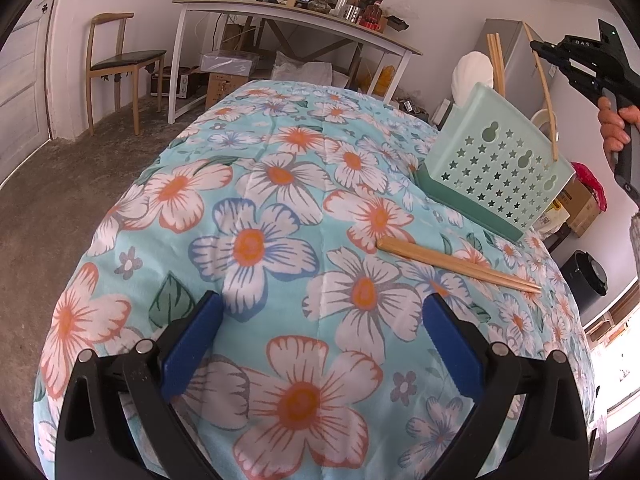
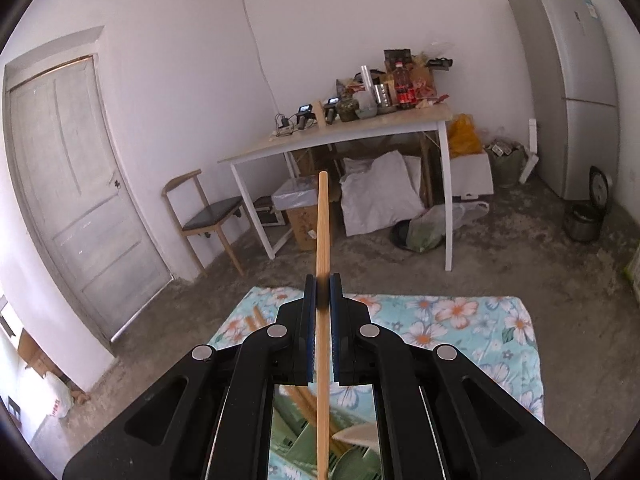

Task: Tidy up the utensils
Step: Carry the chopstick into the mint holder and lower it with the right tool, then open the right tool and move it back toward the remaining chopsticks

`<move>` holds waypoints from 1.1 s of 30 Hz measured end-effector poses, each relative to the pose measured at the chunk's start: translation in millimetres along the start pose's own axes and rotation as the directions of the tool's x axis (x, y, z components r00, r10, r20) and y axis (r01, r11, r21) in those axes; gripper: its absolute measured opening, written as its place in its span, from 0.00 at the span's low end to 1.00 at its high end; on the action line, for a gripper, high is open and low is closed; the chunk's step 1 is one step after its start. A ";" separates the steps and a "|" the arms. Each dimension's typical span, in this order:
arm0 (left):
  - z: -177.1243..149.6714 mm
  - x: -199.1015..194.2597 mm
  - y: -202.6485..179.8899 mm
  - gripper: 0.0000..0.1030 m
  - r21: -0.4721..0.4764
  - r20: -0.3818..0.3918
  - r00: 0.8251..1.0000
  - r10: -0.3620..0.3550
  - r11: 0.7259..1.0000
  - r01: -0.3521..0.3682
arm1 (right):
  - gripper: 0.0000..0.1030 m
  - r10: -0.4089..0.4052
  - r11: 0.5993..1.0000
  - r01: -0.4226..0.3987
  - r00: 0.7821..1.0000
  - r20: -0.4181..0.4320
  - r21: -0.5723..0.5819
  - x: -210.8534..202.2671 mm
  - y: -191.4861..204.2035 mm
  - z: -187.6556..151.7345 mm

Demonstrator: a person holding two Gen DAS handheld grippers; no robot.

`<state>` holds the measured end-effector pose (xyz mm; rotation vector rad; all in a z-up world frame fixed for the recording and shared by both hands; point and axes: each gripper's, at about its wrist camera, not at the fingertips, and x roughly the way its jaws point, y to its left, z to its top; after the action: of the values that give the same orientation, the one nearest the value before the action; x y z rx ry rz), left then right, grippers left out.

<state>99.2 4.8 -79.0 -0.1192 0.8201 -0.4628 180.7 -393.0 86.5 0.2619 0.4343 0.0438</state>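
Observation:
My right gripper (image 2: 322,284) is shut on a single wooden chopstick (image 2: 323,224) that sticks out ahead of its pads. The left wrist view shows that gripper (image 1: 536,46) at the upper right, above the pale green utensil holder (image 1: 496,168). The held chopstick (image 1: 546,92) slants down, and its lower tip is at the holder's right rim. Chopsticks (image 1: 496,60) and a white spoon (image 1: 472,72) stand in the holder. Two more chopsticks (image 1: 456,266) lie on the floral cloth (image 1: 280,208) in front of it. My left gripper (image 1: 322,320) is open over the cloth, nothing between its blue pads.
A person's hand (image 1: 612,128) grips the right tool's handle. Beyond the table are a cluttered white desk (image 2: 340,136), a wooden chair (image 2: 208,216), boxes and bags on the floor, a grey fridge (image 2: 572,80) and a rice cooker (image 2: 586,216).

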 end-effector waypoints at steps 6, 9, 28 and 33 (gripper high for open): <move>0.2 0.3 -0.3 0.94 0.000 0.000 1.000 0.000 1.000 0.000 | 0.05 0.010 1.000 -0.010 1.000 0.024 0.027 2.3 -8.0 13.4; 0.6 1.2 -1.7 0.95 0.001 -0.001 1.000 0.001 1.000 -0.001 | 0.05 0.006 1.000 -0.006 1.000 0.024 0.018 4.9 -6.6 15.6; 0.4 2.6 -1.4 0.94 0.007 -0.005 1.000 0.007 1.000 -0.007 | 0.36 0.043 0.999 -0.041 0.994 -0.099 0.017 -21.6 6.9 -74.8; 0.4 3.1 -1.8 0.95 0.008 -0.006 1.000 0.009 1.000 -0.009 | 0.57 0.133 0.991 -0.132 0.989 -0.063 0.023 -61.3 22.1 -109.5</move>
<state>100.6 1.8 -80.3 -0.1071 0.8240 -0.4575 79.3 -351.2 21.7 0.3081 0.4812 0.1788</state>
